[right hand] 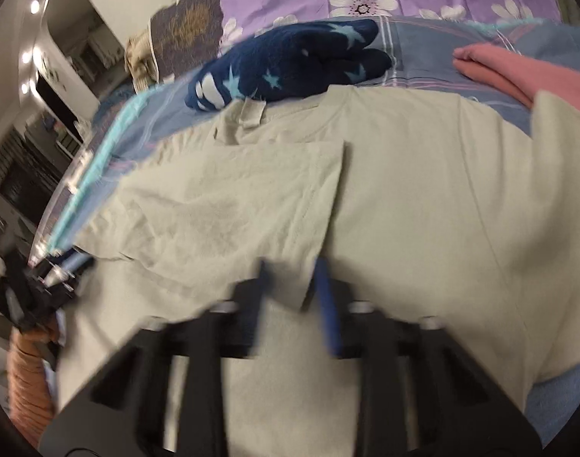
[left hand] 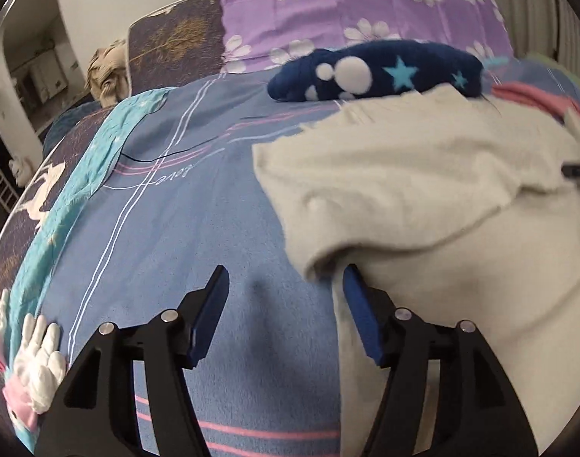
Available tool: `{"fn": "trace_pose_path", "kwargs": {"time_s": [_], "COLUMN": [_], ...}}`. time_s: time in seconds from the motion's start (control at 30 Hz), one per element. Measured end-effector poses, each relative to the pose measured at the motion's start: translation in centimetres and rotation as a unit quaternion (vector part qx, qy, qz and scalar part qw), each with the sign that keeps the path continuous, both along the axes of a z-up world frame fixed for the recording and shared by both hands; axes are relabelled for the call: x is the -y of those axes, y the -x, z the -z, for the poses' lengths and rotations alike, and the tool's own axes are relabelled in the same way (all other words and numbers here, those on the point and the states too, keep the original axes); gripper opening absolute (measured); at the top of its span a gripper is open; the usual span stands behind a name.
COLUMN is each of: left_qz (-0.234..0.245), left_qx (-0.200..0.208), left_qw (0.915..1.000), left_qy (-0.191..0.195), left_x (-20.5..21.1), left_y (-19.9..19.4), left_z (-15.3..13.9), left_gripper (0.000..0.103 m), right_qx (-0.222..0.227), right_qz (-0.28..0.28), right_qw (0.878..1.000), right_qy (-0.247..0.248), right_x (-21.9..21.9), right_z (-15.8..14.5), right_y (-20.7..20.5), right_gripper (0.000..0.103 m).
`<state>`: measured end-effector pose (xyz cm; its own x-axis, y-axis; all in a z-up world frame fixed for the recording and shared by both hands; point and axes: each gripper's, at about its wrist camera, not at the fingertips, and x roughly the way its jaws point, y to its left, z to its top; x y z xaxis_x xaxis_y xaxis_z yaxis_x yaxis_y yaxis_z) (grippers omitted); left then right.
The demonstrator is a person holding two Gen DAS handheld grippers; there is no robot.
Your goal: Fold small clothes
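A cream-white T-shirt (left hand: pixel 423 190) lies on the blue bedsheet (left hand: pixel 214 209), with one side folded over its body. My left gripper (left hand: pixel 284 285) is open at the shirt's left edge; its right finger touches the cloth and nothing is between the fingers. In the right wrist view the same shirt (right hand: pixel 404 198) fills the frame, and its folded flap (right hand: pixel 233 209) lies across the left half. My right gripper (right hand: pixel 293 285) is blurred; its fingers stand partly apart with a corner of the flap between them. The left gripper (right hand: pixel 42 289) shows at the shirt's left edge.
A dark blue plush garment with stars (left hand: pixel 377 68) lies beyond the shirt, also in the right wrist view (right hand: pixel 290 64). A pink garment (right hand: pixel 526 72) lies far right. A purple floral pillow (left hand: pixel 347 7) sits at the bed's head. The bed's edge runs along the left.
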<state>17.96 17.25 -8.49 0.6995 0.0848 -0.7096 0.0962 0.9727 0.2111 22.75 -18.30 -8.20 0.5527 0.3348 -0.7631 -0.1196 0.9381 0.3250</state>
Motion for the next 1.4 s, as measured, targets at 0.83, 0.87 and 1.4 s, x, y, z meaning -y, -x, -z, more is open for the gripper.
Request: {"fn": "trace_pose_path", "kwargs": {"time_s": [0.83,0.87,1.4], "left_qz": [0.053,0.059,0.044], "left_qx": [0.035,0.030,-0.046], "left_qw": [0.9874,0.9876,0.9951], "left_qy": [0.145,0.142,0.075], "left_x": [1.2,2.3,7.8], "left_y": [1.5,0.8,-4.0], "left_z": [-5.6,-5.4,1.7], "left_gripper": [0.035,0.034,0.035], "right_qx": [0.031,0.024,0.049], "right_qz": [0.018,0.009,0.143], "right_qw": [0.998,0.998,0.986], "right_qy": [-0.055,-0.064,-0.065], "right_x": [4.1,3.6,12.7], "right_z": [-3.0,-2.6,-4.2], "right_y": [1.4,1.3,8.5], "right_gripper": [0.012,0.012,0.006]}}
